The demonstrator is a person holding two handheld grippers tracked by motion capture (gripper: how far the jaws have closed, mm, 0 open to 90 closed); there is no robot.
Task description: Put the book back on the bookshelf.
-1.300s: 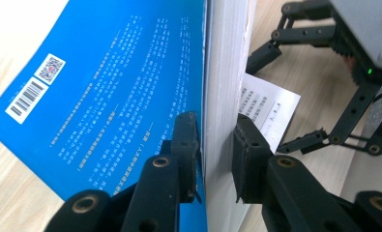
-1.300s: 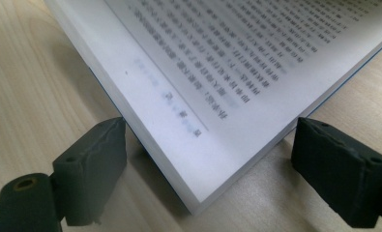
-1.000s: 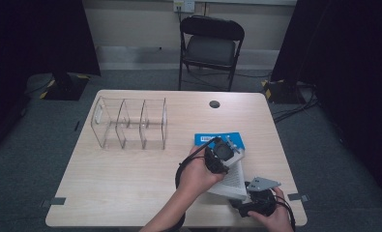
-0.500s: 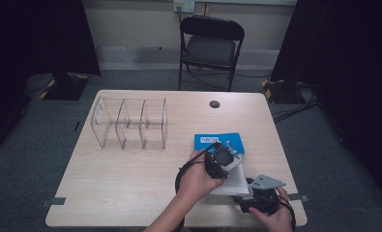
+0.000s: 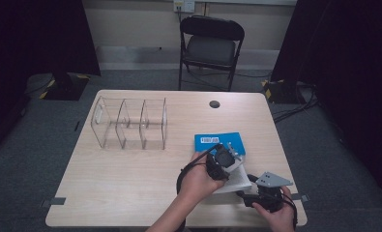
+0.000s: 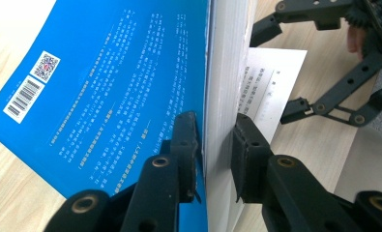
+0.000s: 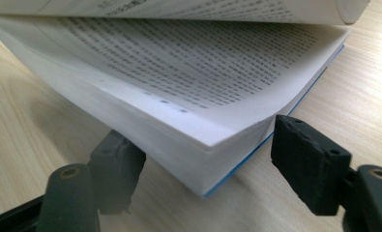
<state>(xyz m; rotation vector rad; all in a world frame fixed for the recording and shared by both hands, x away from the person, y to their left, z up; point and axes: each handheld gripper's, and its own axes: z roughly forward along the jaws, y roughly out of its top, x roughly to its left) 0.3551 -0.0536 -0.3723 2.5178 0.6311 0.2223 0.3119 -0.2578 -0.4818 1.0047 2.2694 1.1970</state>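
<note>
Right gripper (image 7: 203,164) view, nearest: jaws spread either side of the book's (image 7: 188,96) lower page block corner, closing in, pads not yet pressing; printed lines legible here, not from above. Left gripper (image 6: 213,150) view: pinched on upper pages and blue cover. High view: book lay open near the table's (image 5: 130,193) front right; clear organizer (image 5: 130,123) beyond.

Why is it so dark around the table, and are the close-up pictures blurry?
High view: light falls on the table; black curtains and floor stay dim. Left gripper view: the blue book is bright and sharp. Right gripper view: near pages read clearly; the top edge blurs.
</note>
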